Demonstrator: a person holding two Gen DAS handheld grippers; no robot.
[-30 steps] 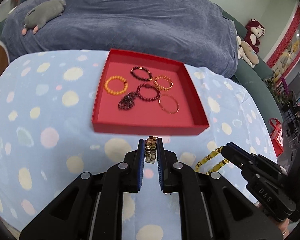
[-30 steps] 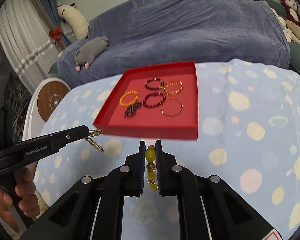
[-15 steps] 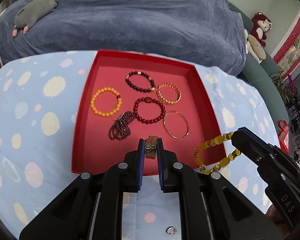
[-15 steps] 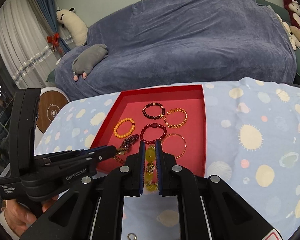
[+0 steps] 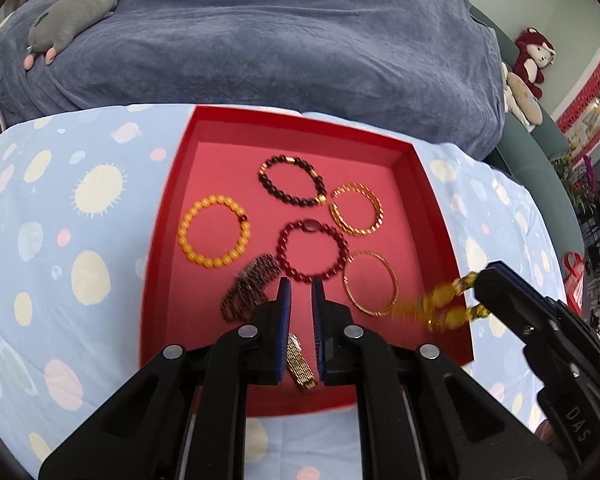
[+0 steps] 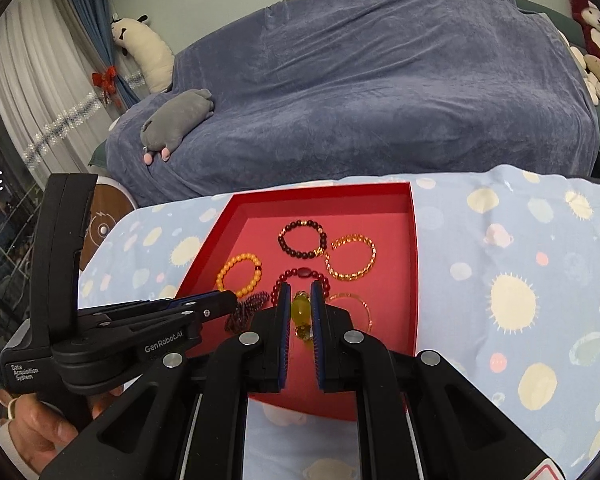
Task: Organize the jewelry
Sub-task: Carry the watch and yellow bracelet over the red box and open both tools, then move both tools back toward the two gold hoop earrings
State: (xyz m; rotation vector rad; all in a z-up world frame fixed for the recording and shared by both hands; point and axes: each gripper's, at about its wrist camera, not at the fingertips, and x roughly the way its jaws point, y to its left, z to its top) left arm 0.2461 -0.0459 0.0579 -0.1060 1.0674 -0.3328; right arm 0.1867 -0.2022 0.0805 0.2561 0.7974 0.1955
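The left claw (image 5: 299,300) is seen spread, with nothing between its blue pads; a gold mesh band (image 5: 299,362) lies just below them on the near floor of the red tray (image 5: 440,216). The right claw (image 6: 300,308) is pressed onto a yellow bead bracelet (image 6: 301,309), which is held above the tray's near right part; in the left wrist view this bracelet (image 5: 440,308) is blurred. Further in, a dark coiled bracelet (image 5: 250,292) and a thin gold bangle (image 5: 370,283) lie on the tray floor. Beyond these are found a red bead bracelet (image 5: 312,251), an orange bead bracelet (image 5: 214,231), a gold chain bracelet (image 5: 356,210) and a dark bead bracelet (image 5: 292,180). The tray rests on a counter covered by a spotted blue cloth (image 5: 60,208). Behind it a sofa under a blue blanket (image 6: 380,80) is seen, with a grey plush toy (image 6: 176,118) lying on it.
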